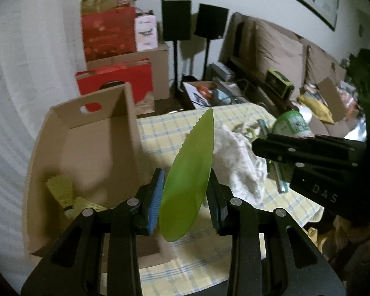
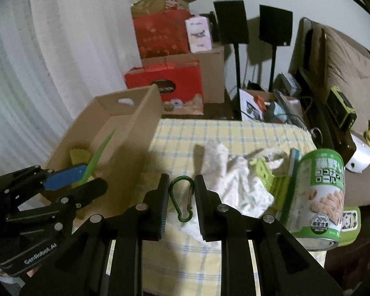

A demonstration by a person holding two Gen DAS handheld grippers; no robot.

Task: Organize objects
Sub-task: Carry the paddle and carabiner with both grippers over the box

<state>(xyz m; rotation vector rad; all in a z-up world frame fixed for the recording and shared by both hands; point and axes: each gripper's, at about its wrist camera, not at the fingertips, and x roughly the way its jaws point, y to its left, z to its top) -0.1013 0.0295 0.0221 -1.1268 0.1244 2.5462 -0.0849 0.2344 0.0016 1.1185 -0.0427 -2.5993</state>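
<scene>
— What sits furthest left?

— An open brown cardboard box [image 1: 91,148] with a hand-hole in its end wall, standing on the left edge of the yellow-and-blue checked tablecloth [image 2: 224,133]. A pale yellow scalloped piece [image 1: 61,190] lies on its floor.

— And your left hand?

— My left gripper [image 1: 185,197] is clamped on a thin, translucent green leaf-shaped plastic plate [image 1: 190,170], which stands on edge between my blue-padded finger [image 1: 156,197] and the black one. In the right wrist view the plate's tip hangs over the box opening.

— The middle of the table?

— A crumpled white cloth with a faint green print [image 2: 236,185] lies on the checks.

— Your right hand?

— My right gripper [image 2: 181,197] is pinched on a green metal carabiner [image 2: 181,197], which is held upright between my two black fingers above the cloth.

— Further right?

— A lime-green plastic clip-like piece [image 2: 266,172] touches the cloth's right side. Just beside it stands a tilted green-and-white tin can with printed biscuits [image 2: 318,192], near the table's right edge.
</scene>
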